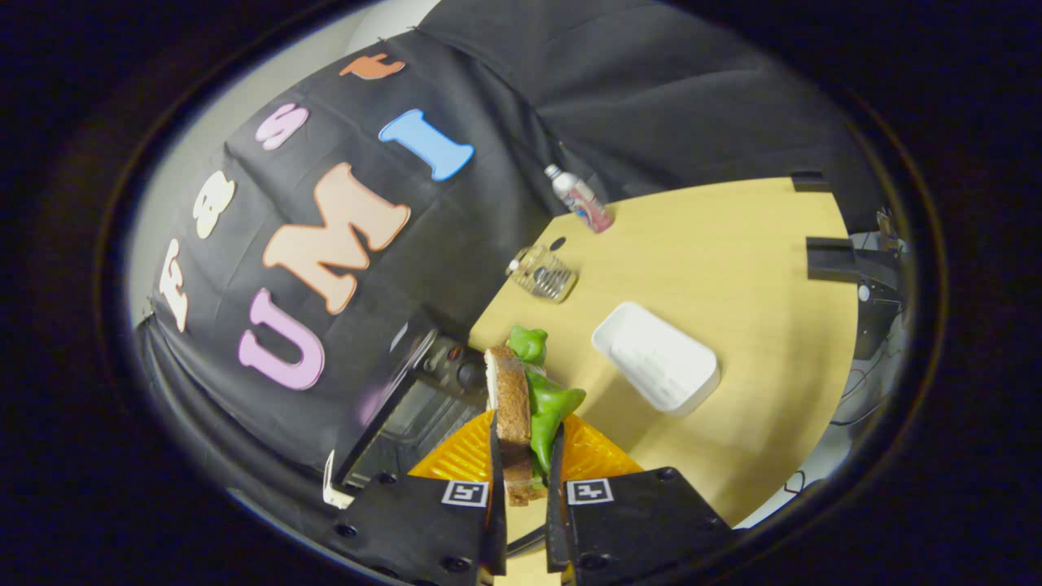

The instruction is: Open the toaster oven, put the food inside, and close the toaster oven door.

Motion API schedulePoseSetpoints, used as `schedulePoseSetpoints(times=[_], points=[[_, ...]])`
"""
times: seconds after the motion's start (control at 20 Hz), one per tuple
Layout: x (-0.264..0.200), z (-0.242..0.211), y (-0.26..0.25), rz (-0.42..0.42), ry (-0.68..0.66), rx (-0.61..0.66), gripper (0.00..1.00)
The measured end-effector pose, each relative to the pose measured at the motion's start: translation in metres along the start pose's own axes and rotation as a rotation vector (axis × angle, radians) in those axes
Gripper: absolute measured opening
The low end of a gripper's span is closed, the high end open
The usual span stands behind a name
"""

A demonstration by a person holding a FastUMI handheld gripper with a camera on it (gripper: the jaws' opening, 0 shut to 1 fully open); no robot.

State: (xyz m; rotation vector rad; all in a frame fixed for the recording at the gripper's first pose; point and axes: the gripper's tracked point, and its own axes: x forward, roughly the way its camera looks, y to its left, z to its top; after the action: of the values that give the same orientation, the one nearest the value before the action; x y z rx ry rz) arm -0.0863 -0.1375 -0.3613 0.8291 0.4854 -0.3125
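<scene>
Hand-held gripper: hand-held gripper point(525, 480) sits closest to us, and its two fingers are squeezed tight on the food, one on each side.
Food: sandwich point(511, 399) stands up between the fingers; it has brown bread, and green lettuce point(547, 407) pokes out of one side and over the top.
Plate: orange plate point(590, 456) lies under the fingers and the sandwich; I cannot tell if the sandwich is touching it or is lifted a bit.
Toaster oven: toaster oven point(427, 395) sits just beside the plate, close to the black cloth wall; its glass door point(391, 399) looks open.
Surface: surface point(733, 268) is light wood and holds all these things.
White tray: white tray point(656, 368) lies beyond the fingers, apart from the plate.
Far things: see-through cup point(543, 273) lies on its side farther off, and a small bottle point(580, 198) is near the far edge of the surface.
Where we are: I think the door step is done and the food is in the grip but not yet in the oven.
What could go wrong: lettuce is loose, so it could slip out if the sandwich is tipped.
Also: bread is soft, so a hard squeeze could squash it.
Also: sandwich is tall, so it could bump the oven's top or door going in and get knocked loose.
</scene>
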Motion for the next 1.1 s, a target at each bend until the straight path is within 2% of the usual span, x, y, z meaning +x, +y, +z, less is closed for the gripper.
schedulePoseSetpoints(times=[0.25, 0.5, 0.75, 1.1], points=[[0.002, -0.063, 0.046, 0.099, 0.115, 0.014, 0.21], [0.029, -0.095, 0.102, 0.203, 0.169, 0.087, 0.21], [0.071, -0.111, 0.127, 0.231, 0.206, 0.146, 0.21], [0.122, -0.119, 0.135, 0.243, 0.251, 0.224, 0.2]])
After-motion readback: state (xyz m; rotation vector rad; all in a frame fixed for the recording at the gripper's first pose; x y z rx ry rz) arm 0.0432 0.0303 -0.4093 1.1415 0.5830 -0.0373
